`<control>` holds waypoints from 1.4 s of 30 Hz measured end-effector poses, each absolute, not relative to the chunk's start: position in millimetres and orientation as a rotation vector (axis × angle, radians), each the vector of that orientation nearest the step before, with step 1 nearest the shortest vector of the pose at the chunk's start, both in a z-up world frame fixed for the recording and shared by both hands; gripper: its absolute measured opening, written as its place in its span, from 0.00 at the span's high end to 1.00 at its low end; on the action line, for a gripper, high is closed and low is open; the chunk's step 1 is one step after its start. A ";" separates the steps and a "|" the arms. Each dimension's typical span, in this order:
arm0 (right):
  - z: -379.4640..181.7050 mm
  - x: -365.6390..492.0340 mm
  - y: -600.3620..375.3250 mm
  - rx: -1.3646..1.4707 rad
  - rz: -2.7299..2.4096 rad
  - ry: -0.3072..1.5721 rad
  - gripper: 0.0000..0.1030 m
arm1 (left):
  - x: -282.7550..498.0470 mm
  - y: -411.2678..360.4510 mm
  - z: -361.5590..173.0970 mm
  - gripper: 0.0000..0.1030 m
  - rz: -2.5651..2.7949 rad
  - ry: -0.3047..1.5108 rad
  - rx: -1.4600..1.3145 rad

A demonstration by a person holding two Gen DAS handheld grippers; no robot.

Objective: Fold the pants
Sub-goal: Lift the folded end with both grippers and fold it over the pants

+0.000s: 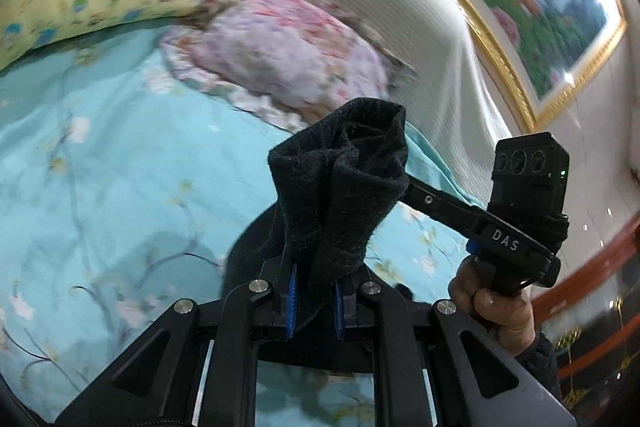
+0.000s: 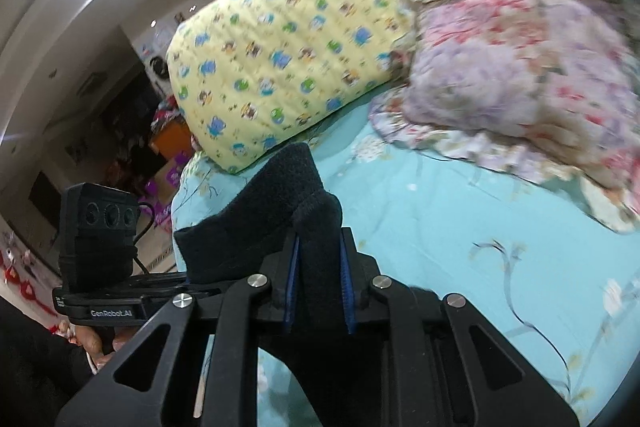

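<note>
The pants [image 1: 340, 187] are black fleece. My left gripper [image 1: 316, 303] is shut on a bunched edge of them, which stands up between the blue pads above the turquoise bed. My right gripper [image 2: 318, 287] is shut on another part of the pants [image 2: 280, 219], also lifted off the bed. The right gripper's body [image 1: 516, 223] shows at the right of the left wrist view, with its finger running into the cloth. The left gripper's body [image 2: 100, 267] shows at the lower left of the right wrist view. The rest of the pants hangs below, hidden.
A turquoise floral bedspread [image 1: 100, 187] covers the bed. A pink floral pillow [image 1: 288, 47] and a yellow patterned quilt [image 2: 280, 59] lie at the head, against a striped white headboard cover [image 1: 400, 7]. A gold-framed picture [image 1: 540, 7] hangs above.
</note>
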State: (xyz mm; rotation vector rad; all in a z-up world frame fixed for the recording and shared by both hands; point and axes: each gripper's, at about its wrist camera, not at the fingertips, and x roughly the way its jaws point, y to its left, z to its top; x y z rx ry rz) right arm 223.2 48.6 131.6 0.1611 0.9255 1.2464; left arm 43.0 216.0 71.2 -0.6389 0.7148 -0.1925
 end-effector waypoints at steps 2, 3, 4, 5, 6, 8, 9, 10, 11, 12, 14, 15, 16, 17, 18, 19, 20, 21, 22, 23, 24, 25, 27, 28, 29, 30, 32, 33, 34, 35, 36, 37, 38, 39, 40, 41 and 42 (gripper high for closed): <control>130.7 221.9 24.5 0.189 1.217 0.913 0.81 | 45.7 198.6 75.6 0.88 -0.220 0.724 -0.621; 129.8 221.4 17.2 0.200 1.206 0.912 0.81 | 46.6 189.0 76.9 0.88 -0.235 0.729 -0.612; 128.8 220.6 8.2 0.216 1.193 0.910 0.81 | 47.5 180.0 77.9 0.88 -0.249 0.734 -0.602; 126.6 220.0 -3.4 0.238 1.177 0.908 0.82 | 49.7 171.6 79.0 0.88 -0.259 0.739 -0.591; 124.8 219.1 -13.1 0.255 1.163 0.905 0.82 | 51.0 162.3 80.3 0.88 -0.266 0.742 -0.578; 120.9 217.2 -34.2 0.289 1.137 0.897 0.82 | 53.5 145.8 82.8 0.88 -0.281 0.746 -0.553; 118.9 216.8 -43.4 0.305 1.128 0.893 0.82 | 54.0 136.6 83.3 0.88 -0.291 0.749 -0.537; 116.0 216.0 -55.1 0.324 1.115 0.887 0.82 | 54.9 128.0 83.4 0.88 -0.300 0.754 -0.523; 113.9 215.4 -63.3 0.336 1.103 0.884 0.82 | 55.7 119.3 83.4 0.88 -0.308 0.759 -0.510; 112.7 214.8 -69.1 0.345 1.094 0.882 0.82 | 56.5 108.3 82.8 0.88 -0.321 0.769 -0.496; 107.7 212.3 -85.6 0.372 1.071 0.875 0.82 | 57.7 95.4 81.9 0.88 -0.339 0.782 -0.482; 105.0 210.8 -93.2 0.386 1.062 0.871 0.82 | 58.5 88.3 81.6 0.88 -0.348 0.788 -0.476; 102.5 209.7 -100.0 0.401 1.052 0.868 0.82 | 59.5 80.6 81.2 0.88 -0.356 0.794 -0.468; 99.3 208.4 -108.0 0.418 1.042 0.865 0.82 | 59.8 73.9 81.0 0.88 -0.364 0.798 -0.460; 96.6 207.1 -115.0 0.431 1.034 0.861 0.82 | 61.0 69.8 80.0 0.88 -0.370 0.802 -0.452; 93.3 205.2 -123.8 0.446 1.024 0.856 0.82 | 61.6 62.3 79.1 0.88 -0.378 0.808 -0.439; 91.1 203.9 -129.9 0.457 1.015 0.852 0.82 | 63.1 58.0 78.0 0.88 -0.383 0.813 -0.432; 88.9 202.8 -135.6 0.468 1.008 0.849 0.82 | 64.1 51.4 76.8 0.88 -0.389 0.819 -0.421; 87.3 201.7 -139.9 0.476 1.001 0.847 0.82 | 65.0 46.8 75.7 0.88 -0.392 0.822 -0.412; 84.8 200.8 -145.6 0.485 0.993 0.844 0.82 | 65.3 40.5 74.4 0.88 -0.393 0.825 -0.399; 81.9 199.6 -150.8 0.495 0.985 0.843 0.82 | 66.2 36.4 72.8 0.88 -0.395 0.828 -0.390; 80.2 199.4 -153.9 0.502 0.981 0.843 0.82 | 66.6 32.1 71.3 0.88 -0.398 0.833 -0.381; 74.1 198.1 -162.4 0.516 0.969 0.848 0.82 | 68.0 23.8 67.8 0.88 -0.404 0.843 -0.367; 70.7 197.2 -167.0 0.523 0.961 0.848 0.82 | 68.3 19.8 66.3 0.88 -0.407 0.847 -0.359; 68.7 196.9 -169.8 0.529 0.956 0.849 0.82 | 68.9 16.6 64.7 0.88 -0.407 0.850 -0.350; 64.7 195.9 -173.8 0.538 0.950 0.850 0.82 | 68.8 12.4 62.8 0.88 -0.407 0.851 -0.338; 58.6 194.2 -180.2 0.550 0.942 0.852 0.82 | 69.4 6.1 58.7 0.88 -0.403 0.854 -0.320; 54.5 193.5 -184.0 0.559 0.936 0.855 0.82 | 69.2 1.6 56.0 0.88 -0.404 0.862 -0.311; 51.8 193.0 -185.9 0.565 0.933 0.856 0.82 | 69.3 -2.2 53.9 0.88 -0.406 0.867 -0.302; 47.5 192.1 -189.2 0.573 0.926 0.860 0.82 | 68.7 -6.4 51.8 0.88 -0.405 0.870 -0.289; 44.7 191.8 -190.6 0.577 0.923 0.862 0.82 | 67.8 -9.1 50.8 0.88 -0.404 0.872 -0.279; 41.9 190.8 -192.5 0.582 0.919 0.864 0.82 | 67.0 -12.3 49.0 0.88 -0.406 0.875 -0.268; 38.8 189.7 -194.7 0.588 0.915 0.867 0.82 | 66.7 -14.2 47.9 0.88 -0.406 0.878 -0.262; 36.8 189.0 -196.1 0.592 0.911 0.868 0.82 | 66.4 -16.2 46.5 0.88 -0.407 0.881 -0.256; 33.8 187.9 -198.6 0.597 0.907 0.869 0.82 | 67.3 -17.3 45.4 0.88 -0.407 0.885 -0.252; 31.8 187.1 -200.2 0.600 0.902 0.871 0.82 | 67.1 -19.0 43.7 0.88 -0.407 0.888 -0.248; 30.5 186.7 -201.7 0.601 0.899 0.873 0.82 | 66.8 -20.7 42.6 0.88 -0.407 0.890 -0.241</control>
